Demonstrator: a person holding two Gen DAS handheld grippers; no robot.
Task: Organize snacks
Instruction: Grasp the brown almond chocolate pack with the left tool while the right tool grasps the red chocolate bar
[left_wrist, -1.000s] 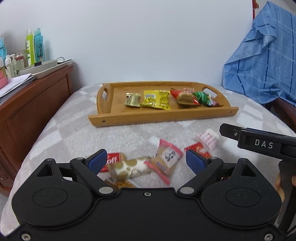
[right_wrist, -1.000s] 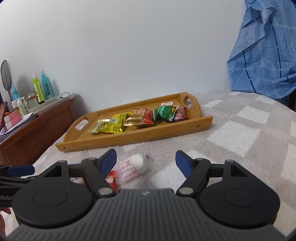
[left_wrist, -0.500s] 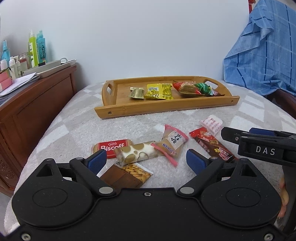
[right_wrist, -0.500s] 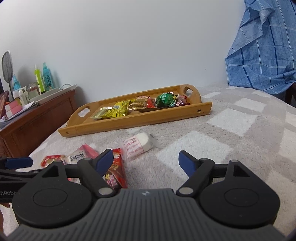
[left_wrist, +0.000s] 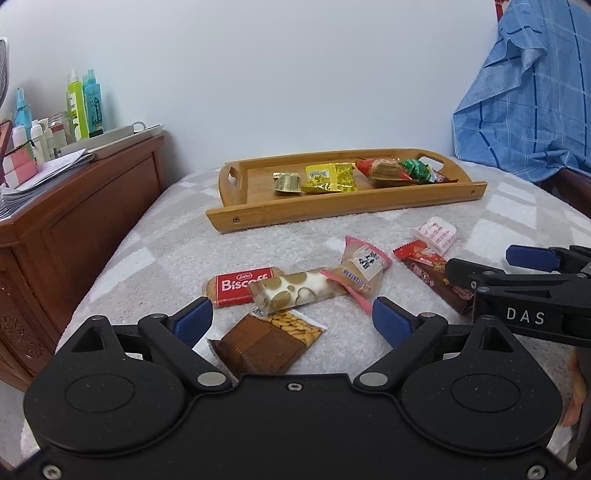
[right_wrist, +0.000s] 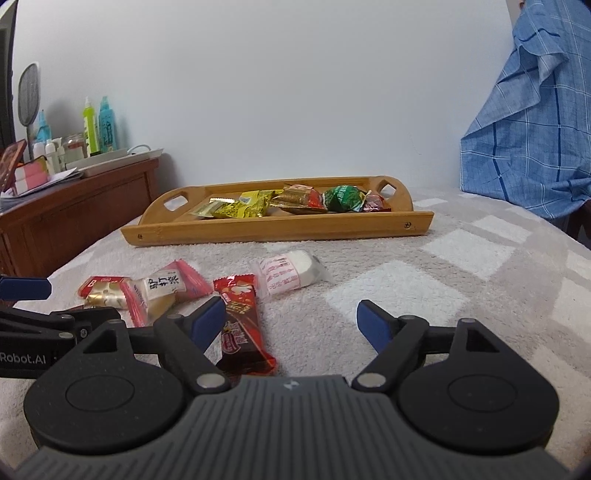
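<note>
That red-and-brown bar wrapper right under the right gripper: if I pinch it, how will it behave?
The red-and-brown bar lies flat on the towel-like cover, so it is unlikely to roll. Its glossy film looks slippery, and the crimped ends would probably flop. The middle looks filled and firmer, so pinching there seems safer. It is probably light for its size.

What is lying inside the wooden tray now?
In the wooden tray lie a small gold packet, a yellow packet, a red and gold one, a green one. A dark red wrapper is partly covered; anything beneath is hidden.
</note>
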